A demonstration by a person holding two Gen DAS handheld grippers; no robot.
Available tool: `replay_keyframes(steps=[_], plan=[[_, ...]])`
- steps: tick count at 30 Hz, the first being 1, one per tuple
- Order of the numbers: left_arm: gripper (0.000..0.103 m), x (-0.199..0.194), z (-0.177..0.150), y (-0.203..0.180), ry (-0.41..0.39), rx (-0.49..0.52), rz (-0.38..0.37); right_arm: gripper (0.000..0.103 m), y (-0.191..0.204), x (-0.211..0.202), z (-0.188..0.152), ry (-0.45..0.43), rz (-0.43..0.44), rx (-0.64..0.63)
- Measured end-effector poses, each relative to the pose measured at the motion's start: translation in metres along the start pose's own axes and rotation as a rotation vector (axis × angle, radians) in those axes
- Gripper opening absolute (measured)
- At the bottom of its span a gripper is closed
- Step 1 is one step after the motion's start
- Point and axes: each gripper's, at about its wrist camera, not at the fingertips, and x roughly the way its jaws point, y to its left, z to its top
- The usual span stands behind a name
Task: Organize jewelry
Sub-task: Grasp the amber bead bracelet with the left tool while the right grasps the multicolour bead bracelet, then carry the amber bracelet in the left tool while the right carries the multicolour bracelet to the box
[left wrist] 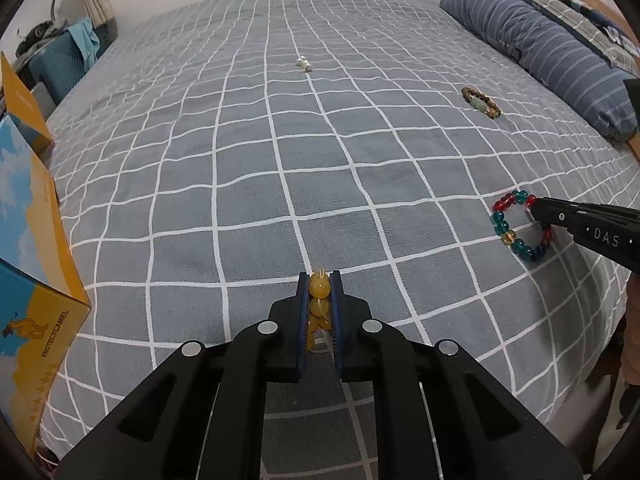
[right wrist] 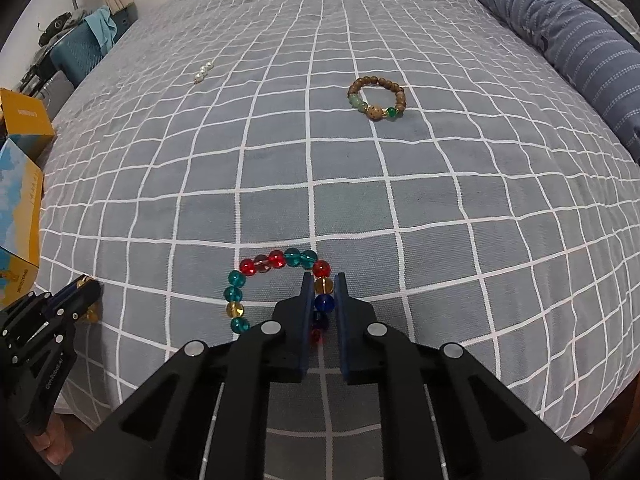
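Note:
My left gripper (left wrist: 319, 280) is shut on a yellow bead bracelet (left wrist: 319, 290) low over the grey checked bedspread (left wrist: 280, 152); it also shows in the right wrist view (right wrist: 86, 292). My right gripper (right wrist: 323, 280) is shut on a multicoloured glass bead bracelet (right wrist: 276, 264), whose loop lies on the bedspread (right wrist: 440, 220) to the left of the fingers. The same bracelet (left wrist: 506, 220) and right gripper (left wrist: 538, 210) show in the left wrist view. A brown and green bead bracelet (right wrist: 376, 98) (left wrist: 482, 103) and a short pearl piece (right wrist: 203, 72) (left wrist: 305, 63) lie farther away.
A yellow and blue cardboard box (left wrist: 28, 248) stands off the bed's left edge, also in the right wrist view (right wrist: 20, 208). A blue striped pillow (left wrist: 540, 48) (right wrist: 568, 40) lies along the right side. A teal chair with clutter (right wrist: 80, 48) is at far left.

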Motion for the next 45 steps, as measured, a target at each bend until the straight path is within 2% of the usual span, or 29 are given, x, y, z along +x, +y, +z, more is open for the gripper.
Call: replay_keyframes(steps=[8,25,45], plan=[[0.009,-0.013,0.006,0.006,0.011,-0.042,-0.014,0.009,0.002,-0.016,0.001,-0.032,0.009,-0.001],[0.009,-0.045,0.027,0.028,-0.023,-0.100,-0.003,0.009,0.025,-0.054,0.012,-0.118,0.033,-0.030],[0.009,-0.070,0.046,0.042,-0.062,-0.119,0.015,0.009,0.041,-0.083,0.038,-0.185,0.026,-0.059]])
